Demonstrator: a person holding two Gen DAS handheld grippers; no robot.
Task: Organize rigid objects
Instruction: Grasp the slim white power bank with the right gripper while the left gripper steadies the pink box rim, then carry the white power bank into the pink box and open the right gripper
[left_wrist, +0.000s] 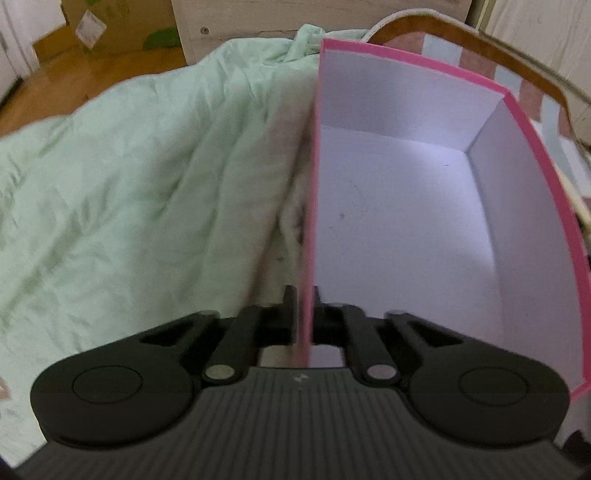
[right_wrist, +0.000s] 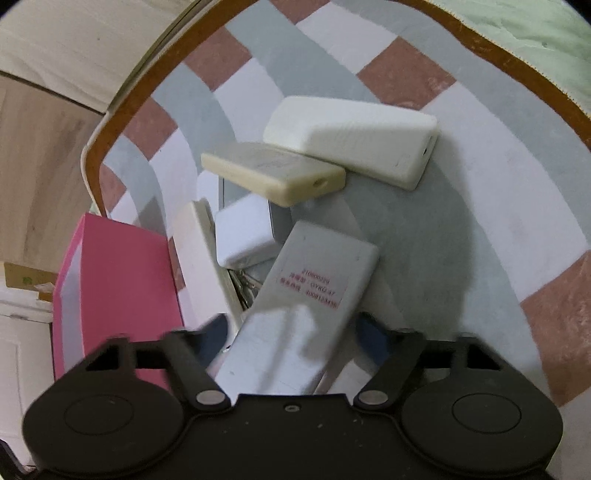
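Clamped tight on the near wall of the pink box (left_wrist: 406, 206): left gripper (left_wrist: 303, 314), jaws nearly together with only the thin cardboard between the pads, at 6 o'clock in the left wrist view. Likely held so to steady the box and keep its mouth open for loading. Inside, nothing but bare white floor and walls, stretching from centre toward 2 o'clock. Beyond at 9 to 11 o'clock, a rumpled green quilt (left_wrist: 129, 177), serving as soft ground beside the box.

Straddling the near end of a grey remote (right_wrist: 306, 306) at 6 o'clock in the right wrist view: right gripper (right_wrist: 291, 332), jaws wide on either flank; too blurred to tell whether the pads press yet, so no firm grip claimed. Probably chosen first as the topmost, nearest piece of the heap. Further off toward 12 o'clock, a small white block (right_wrist: 243, 236), then a cream remote (right_wrist: 273, 173) leaning across it, then a white remote (right_wrist: 354, 140) at 1 o'clock, all piled on the checked mat (right_wrist: 461, 221). Pink box again at 8 o'clock, just beside the heap, within easy reach for dropping.
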